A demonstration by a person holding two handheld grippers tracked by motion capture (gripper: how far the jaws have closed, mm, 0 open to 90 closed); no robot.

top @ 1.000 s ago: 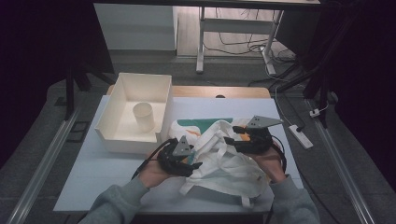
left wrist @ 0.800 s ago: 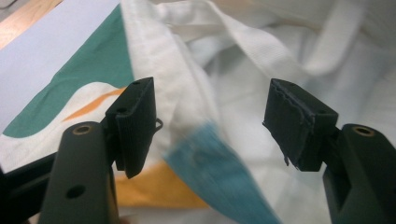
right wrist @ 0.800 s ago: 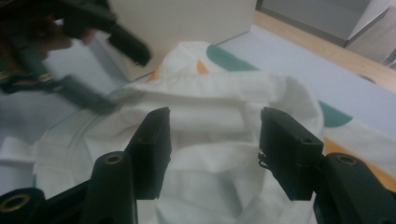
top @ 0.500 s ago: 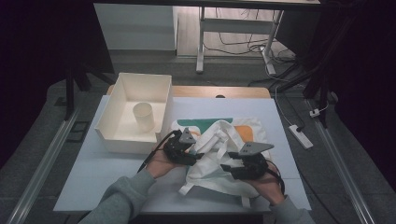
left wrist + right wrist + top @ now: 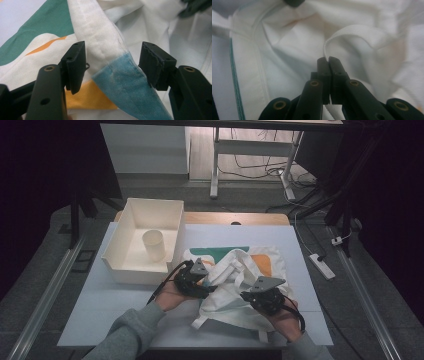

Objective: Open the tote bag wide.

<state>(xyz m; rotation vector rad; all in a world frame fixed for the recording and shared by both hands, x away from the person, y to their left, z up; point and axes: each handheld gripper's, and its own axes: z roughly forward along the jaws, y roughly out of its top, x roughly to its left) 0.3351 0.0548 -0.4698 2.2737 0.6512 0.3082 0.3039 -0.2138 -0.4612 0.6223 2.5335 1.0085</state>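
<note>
Clamping one bag (image 5: pixel 240 275), right gripper (image 5: pixel 328 60) just closed; left gripper (image 5: pixel 112 66) gapes.

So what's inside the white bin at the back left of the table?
The white bin holds one pale upright cup standing on its floor; the rest of the visible floor is bare. The near wall hides the strip of floor right behind it.

The white bin (image 5: pixel 145 242) with a cup (image 5: pixel 154 245) inside blocks the far left of the tabletop (image 5: pixel 100 305). The crumpled tote bag (image 5: pixel 240 275) covers the middle. Near left and far right lie open.
</note>
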